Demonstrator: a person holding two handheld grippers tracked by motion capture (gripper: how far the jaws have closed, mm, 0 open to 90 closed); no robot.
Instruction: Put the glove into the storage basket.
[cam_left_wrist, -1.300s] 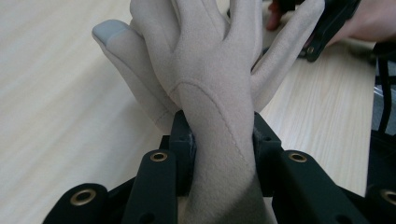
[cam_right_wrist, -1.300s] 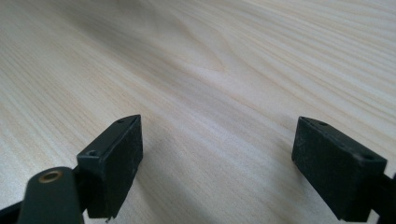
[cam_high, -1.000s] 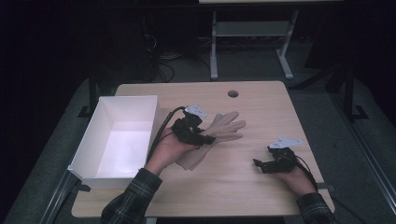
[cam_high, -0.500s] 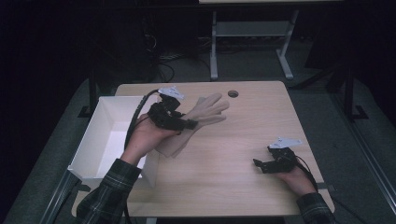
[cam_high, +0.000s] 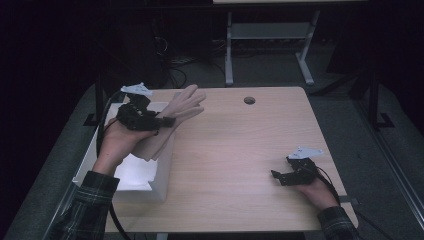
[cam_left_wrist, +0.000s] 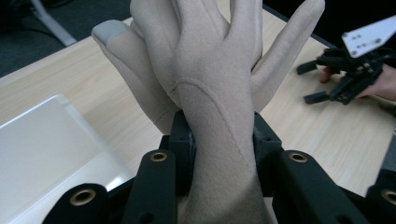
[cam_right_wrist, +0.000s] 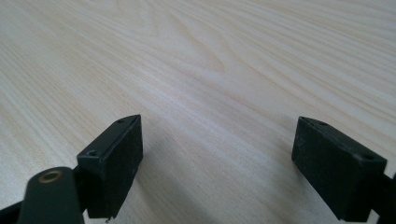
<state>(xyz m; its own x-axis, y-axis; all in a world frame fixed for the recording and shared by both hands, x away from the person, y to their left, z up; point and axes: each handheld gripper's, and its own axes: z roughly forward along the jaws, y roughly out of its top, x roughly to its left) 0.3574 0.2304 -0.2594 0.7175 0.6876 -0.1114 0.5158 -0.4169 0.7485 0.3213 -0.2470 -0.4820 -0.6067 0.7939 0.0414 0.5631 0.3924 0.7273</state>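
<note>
The left claw (cam_high: 167, 121) grips a beige glove (cam_high: 172, 120) across its palm, the two jaws pressing on either side of it, as the left gripper view shows with the glove (cam_left_wrist: 215, 93) rising straight up between them, fingers spread above and cuff hanging out of sight below. Seen from the high view, the glove is lifted off the counter (cam_high: 240, 150) and straddles the right wall of the white box (cam_high: 160, 172): its fingers point up and away over the wood, while its cuff end droops down at the box's rim. So the box opening lies just to the left of the held glove, and the glove's long axis runs across that wall rather than along it. The drop likely calls for a short carry further left. The right claw (cam_high: 280, 177) rests open on the counter, well apart, with nothing between its jaws.
</note>
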